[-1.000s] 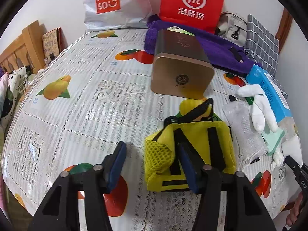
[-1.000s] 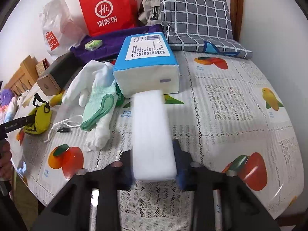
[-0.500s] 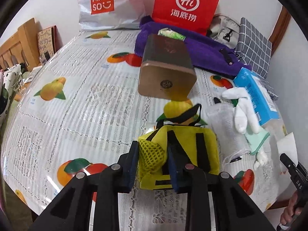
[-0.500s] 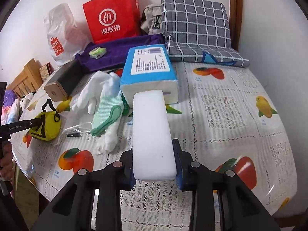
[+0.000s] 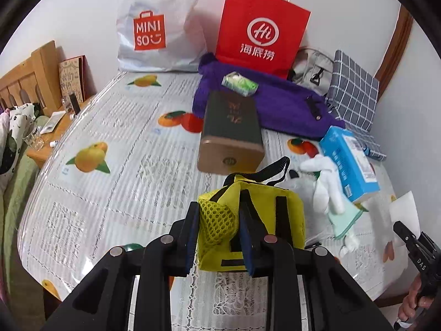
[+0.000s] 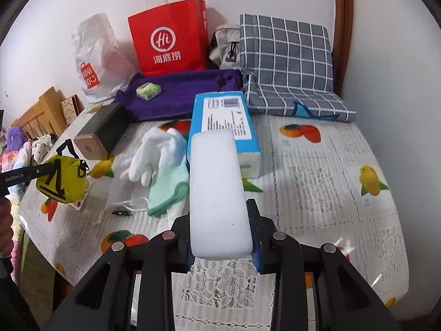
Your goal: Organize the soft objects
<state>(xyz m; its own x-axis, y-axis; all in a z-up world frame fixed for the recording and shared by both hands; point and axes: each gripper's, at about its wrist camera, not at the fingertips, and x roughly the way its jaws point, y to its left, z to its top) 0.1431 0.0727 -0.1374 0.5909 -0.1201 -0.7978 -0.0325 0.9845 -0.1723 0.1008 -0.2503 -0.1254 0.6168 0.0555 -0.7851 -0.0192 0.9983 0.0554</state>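
My left gripper (image 5: pixel 219 234) is shut on the mesh corner of a small yellow pouch (image 5: pixel 264 220) with black straps and holds it off the table; the pouch also shows in the right wrist view (image 6: pixel 59 180). My right gripper (image 6: pixel 222 231) is shut on a white sponge block (image 6: pixel 217 193) and holds it above the table's front part. White gloves (image 6: pixel 154 154) and a mint green glove (image 6: pixel 168 187) lie left of the sponge. A blue tissue pack (image 6: pixel 223 121) lies behind it.
A brown box (image 5: pixel 231 135) lies mid-table. A purple cloth (image 5: pixel 275 104) with a small green packet (image 5: pixel 239 82), a red paper bag (image 5: pixel 259 30), a white Miniso bag (image 5: pixel 157 24) and a grey checked cushion (image 6: pixel 286 66) line the back. A wooden bedside stand (image 5: pixel 46 143) is at left.
My left gripper closed on the yellow pouch and lifted it off the table. My right gripper rose and drew back with the sponge.
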